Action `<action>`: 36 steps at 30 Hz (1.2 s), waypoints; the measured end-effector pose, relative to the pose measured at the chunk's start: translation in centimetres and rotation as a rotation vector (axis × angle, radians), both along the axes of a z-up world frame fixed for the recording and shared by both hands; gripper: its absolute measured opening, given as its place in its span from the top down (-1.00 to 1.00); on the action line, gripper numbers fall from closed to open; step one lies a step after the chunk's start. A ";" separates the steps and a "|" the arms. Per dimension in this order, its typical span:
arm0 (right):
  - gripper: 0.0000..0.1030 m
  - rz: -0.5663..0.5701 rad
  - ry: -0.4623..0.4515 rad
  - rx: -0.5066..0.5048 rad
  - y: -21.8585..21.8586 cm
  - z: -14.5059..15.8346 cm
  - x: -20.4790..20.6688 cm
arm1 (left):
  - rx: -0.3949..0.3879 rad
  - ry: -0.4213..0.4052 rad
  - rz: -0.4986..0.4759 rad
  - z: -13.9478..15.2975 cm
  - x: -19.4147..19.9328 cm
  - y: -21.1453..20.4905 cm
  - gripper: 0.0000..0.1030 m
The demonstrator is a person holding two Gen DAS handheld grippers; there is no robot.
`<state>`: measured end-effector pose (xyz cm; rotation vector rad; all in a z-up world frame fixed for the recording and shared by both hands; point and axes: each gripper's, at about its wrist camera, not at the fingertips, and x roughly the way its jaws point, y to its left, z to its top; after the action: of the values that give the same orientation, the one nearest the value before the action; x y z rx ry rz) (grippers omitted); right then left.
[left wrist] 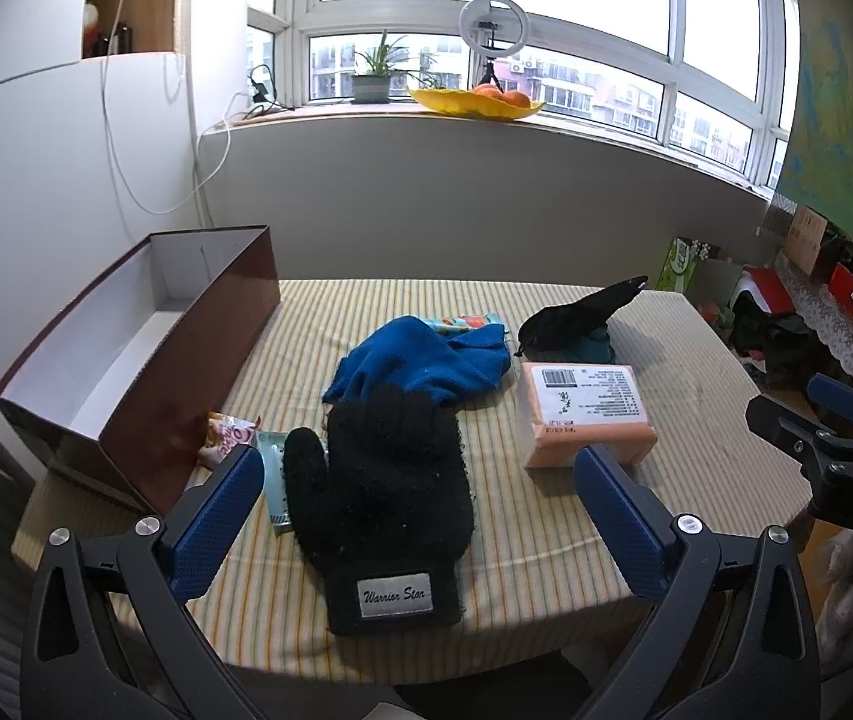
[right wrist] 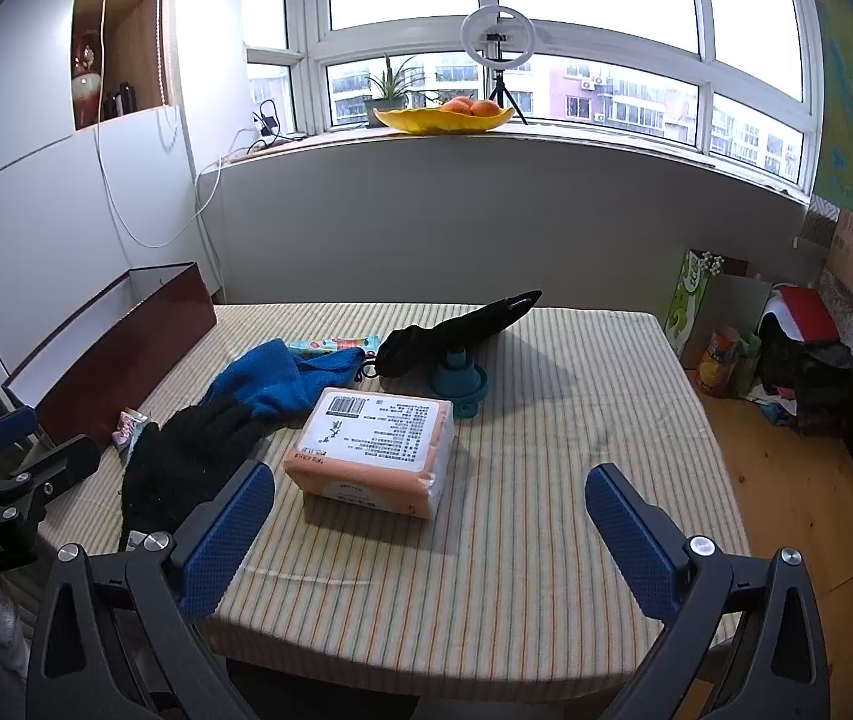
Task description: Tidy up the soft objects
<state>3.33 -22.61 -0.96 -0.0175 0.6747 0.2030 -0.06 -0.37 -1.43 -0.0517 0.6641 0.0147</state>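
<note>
Plainly, from the left wrist view, the left gripper hung with its jaws released and spread wide on either side of the black knit glove, which lay flat on the striped surface with its labelled cuff at the near edge. A blue cloth lay bunched just behind the glove, touching its fingertips, so a deep closing would likely have pinched both fabrics together and dragged the cloth along. Small snack packets sat tucked between the glove's thumb and the open maroon box; a sideways sweep toward that box could have scattered them or nudged the box itself, which stood near the surface's left edge. The glove's cuff lay so close to the front edge that a clumsy push might have slid it off. From the right wrist view, the right gripper also stood released, grasping nothing, with the wrapped peach pack ahead of its left finger and not squarely between the jaws. Closing from there would probably have caught only a corner, and the slick wrapper could have slipped or spun away. Farther back a black sock-like piece was draped over a teal stand; tugging it carelessly risked tipping that stand. The left gripper's body showed at the left margin, near enough that both tools reaching inward together could have collided.
</note>
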 end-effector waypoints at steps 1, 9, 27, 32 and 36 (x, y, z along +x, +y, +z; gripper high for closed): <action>-0.99 0.000 0.001 0.000 0.0 0.0 0.0 | 0.002 -0.002 0.000 0.0 0.0 0.0 -0.99; -0.99 -0.001 0.002 -0.004 -0.1 0.0 0.1 | 0.005 -0.012 -0.002 0.2 0.0 -0.3 -0.99; -0.99 -0.005 -0.008 0.000 -0.4 0.5 0.1 | 0.001 -0.026 -0.005 0.8 0.2 -0.3 -0.99; -0.99 -0.001 -0.016 -0.003 -0.3 0.8 0.0 | 0.012 -0.052 0.003 1.3 0.0 -0.4 -0.99; -0.99 0.000 -0.031 -0.006 -0.1 1.1 -0.2 | 0.011 -0.061 0.005 1.7 0.1 -0.2 -0.99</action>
<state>3.14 -22.74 0.15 -0.0265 0.6448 0.2004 -0.01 -0.60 0.24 -0.0433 0.6030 0.0218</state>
